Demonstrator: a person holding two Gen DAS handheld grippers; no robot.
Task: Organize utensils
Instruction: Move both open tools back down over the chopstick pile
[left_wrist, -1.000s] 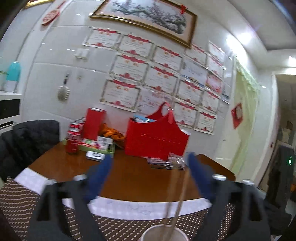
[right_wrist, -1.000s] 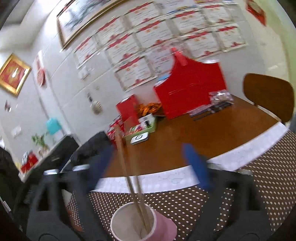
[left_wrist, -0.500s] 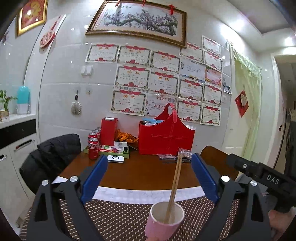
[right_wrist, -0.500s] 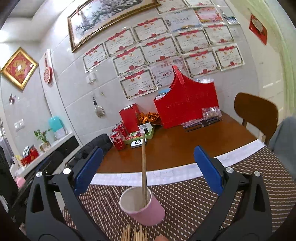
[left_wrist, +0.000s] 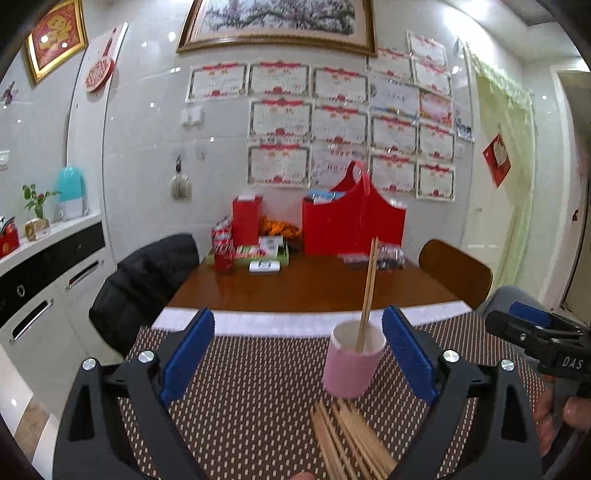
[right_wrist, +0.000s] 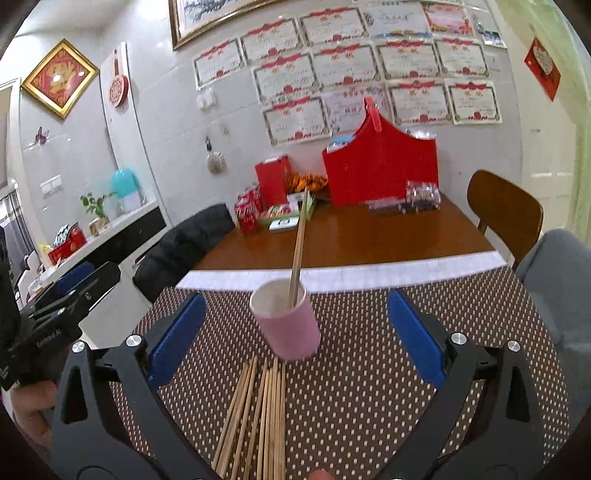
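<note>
Your left tool (left_wrist: 297, 349) is spread wide, gripping nothing; your right tool (right_wrist: 295, 334) likewise. Pink cup (right_wrist: 286, 319) stands upright on the dotted mat (right_wrist: 369, 369) on the table (right_wrist: 351, 236), chopsticks (right_wrist: 298, 243) leaning inside it. Loose chopstick pile (right_wrist: 258, 410) lies flat just in front of the cup (near ends cut off by frame).
</note>
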